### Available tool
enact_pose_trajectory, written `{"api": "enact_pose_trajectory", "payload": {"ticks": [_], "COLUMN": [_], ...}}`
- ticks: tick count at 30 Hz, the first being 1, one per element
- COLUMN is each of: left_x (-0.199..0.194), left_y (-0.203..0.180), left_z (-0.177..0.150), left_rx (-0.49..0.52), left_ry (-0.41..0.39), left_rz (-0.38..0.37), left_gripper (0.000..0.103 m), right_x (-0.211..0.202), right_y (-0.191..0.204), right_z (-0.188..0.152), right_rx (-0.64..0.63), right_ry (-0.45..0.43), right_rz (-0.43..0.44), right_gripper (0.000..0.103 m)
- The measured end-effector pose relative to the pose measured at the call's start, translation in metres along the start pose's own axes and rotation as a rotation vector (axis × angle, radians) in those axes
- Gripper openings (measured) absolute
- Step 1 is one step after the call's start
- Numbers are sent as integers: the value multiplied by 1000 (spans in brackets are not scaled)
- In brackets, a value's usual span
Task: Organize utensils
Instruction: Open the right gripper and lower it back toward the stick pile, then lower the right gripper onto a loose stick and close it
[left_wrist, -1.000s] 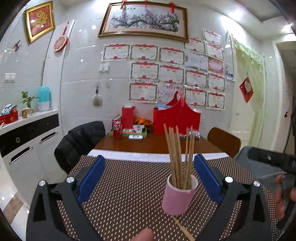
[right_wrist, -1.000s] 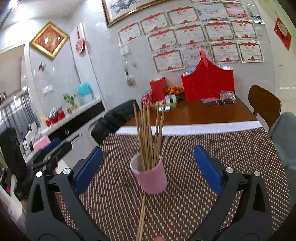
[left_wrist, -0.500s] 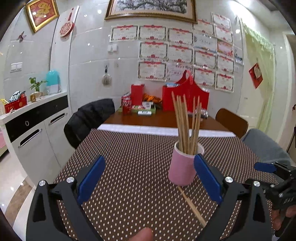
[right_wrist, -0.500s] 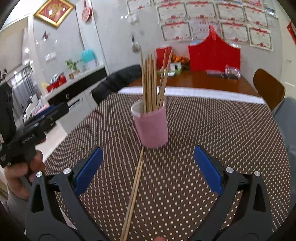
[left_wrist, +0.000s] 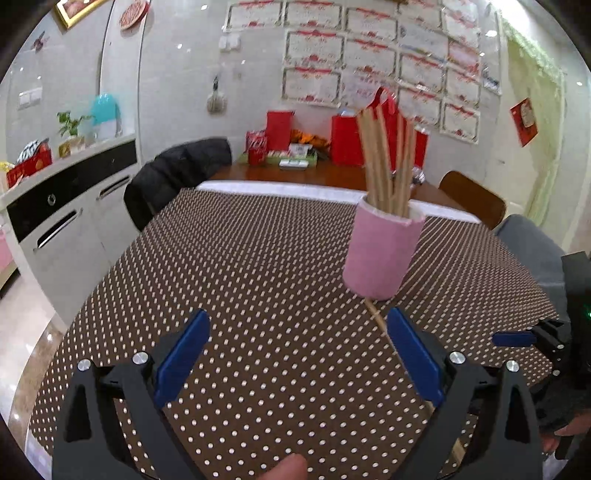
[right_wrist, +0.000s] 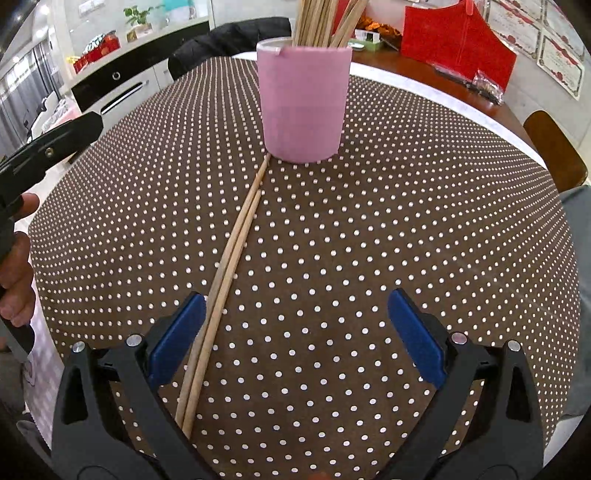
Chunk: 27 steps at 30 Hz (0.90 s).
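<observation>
Grippers (right_wrist: 297, 332) nearer loose chopsticks (right_wrist: 225, 273) now

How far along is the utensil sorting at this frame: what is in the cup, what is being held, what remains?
Done: a bunch of chopsticks stands upright in the pink cup. In hand: nothing; the left gripper and right gripper are both open and empty above the dotted tablecloth. Left: two loose chopsticks lie side by side on the cloth, one tip at the cup's base, near the right gripper's left finger.
</observation>
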<state>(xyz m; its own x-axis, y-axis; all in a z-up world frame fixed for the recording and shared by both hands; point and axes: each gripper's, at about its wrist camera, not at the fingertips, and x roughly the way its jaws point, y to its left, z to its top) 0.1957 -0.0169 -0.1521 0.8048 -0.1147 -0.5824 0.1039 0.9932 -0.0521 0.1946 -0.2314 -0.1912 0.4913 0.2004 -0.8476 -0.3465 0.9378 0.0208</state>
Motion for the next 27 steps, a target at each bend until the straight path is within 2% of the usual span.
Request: {"api": "enact_pose_trajectory", "payload": {"ticks": [4, 11, 27], "left_x": [9, 11, 10], "left_y": [3, 7, 5], "left_z": [-5, -7, -8], "left_rx": [-13, -24, -19], "left_ry": [42, 53, 60], "left_rz": [6, 15, 19], "left_gripper": [95, 95, 95], "right_x": [13, 18, 20], "right_y": [7, 17, 4], "right_z": [-1, -3, 1], "right_rx": [-29, -52, -2], "right_ry": [28, 27, 31], "right_rz": [-22, -67, -68], "right_gripper": [97, 97, 97]}}
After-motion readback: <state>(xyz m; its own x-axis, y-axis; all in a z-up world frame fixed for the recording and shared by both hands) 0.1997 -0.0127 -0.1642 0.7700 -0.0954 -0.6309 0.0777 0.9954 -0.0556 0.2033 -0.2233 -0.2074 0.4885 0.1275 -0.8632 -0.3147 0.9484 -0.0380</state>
